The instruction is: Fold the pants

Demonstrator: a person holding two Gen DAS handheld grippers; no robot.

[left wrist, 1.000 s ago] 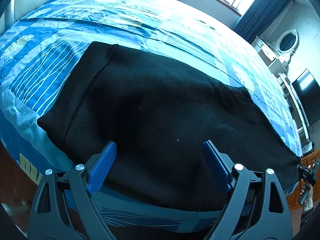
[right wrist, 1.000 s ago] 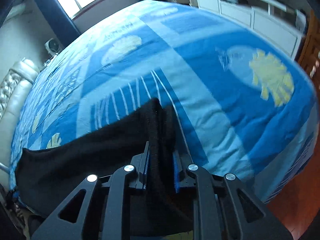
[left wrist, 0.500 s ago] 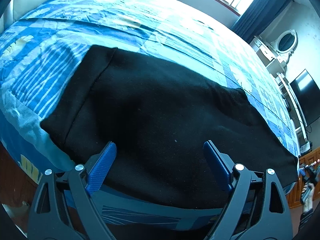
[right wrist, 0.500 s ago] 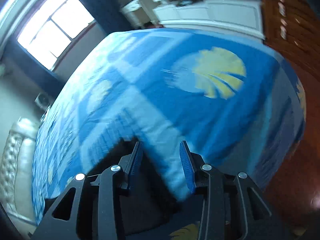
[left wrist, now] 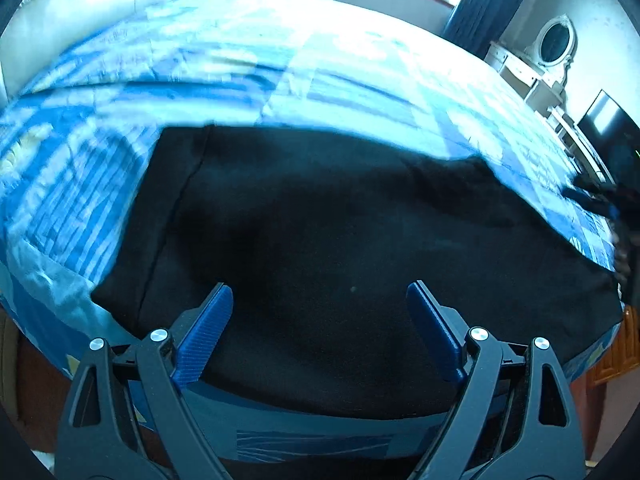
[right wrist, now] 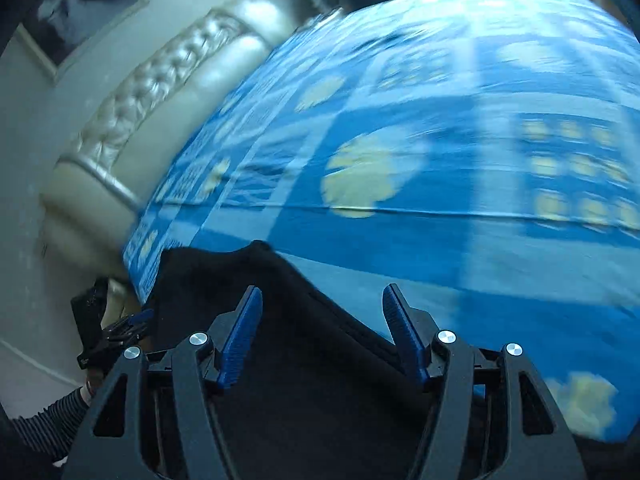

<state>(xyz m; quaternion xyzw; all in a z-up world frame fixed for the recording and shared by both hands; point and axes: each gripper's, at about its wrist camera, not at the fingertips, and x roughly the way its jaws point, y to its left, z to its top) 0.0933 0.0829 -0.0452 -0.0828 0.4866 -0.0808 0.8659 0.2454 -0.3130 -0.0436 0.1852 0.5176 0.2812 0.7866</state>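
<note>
Left view: the pants (left wrist: 340,240) lie spread flat on the bed (left wrist: 280,68), filling my centre from nine to three o'clock. I judge them laid out or folded once lengthwise, with cross folds left. My left tongs (left wrist: 320,320) stand wide apart above the cloth, holding nothing.

Right view: the pants (right wrist: 280,340) run from six o'clock up to a peak at centre. My right tongs (right wrist: 320,336) are opening, cloth beneath them but unclamped.
</note>
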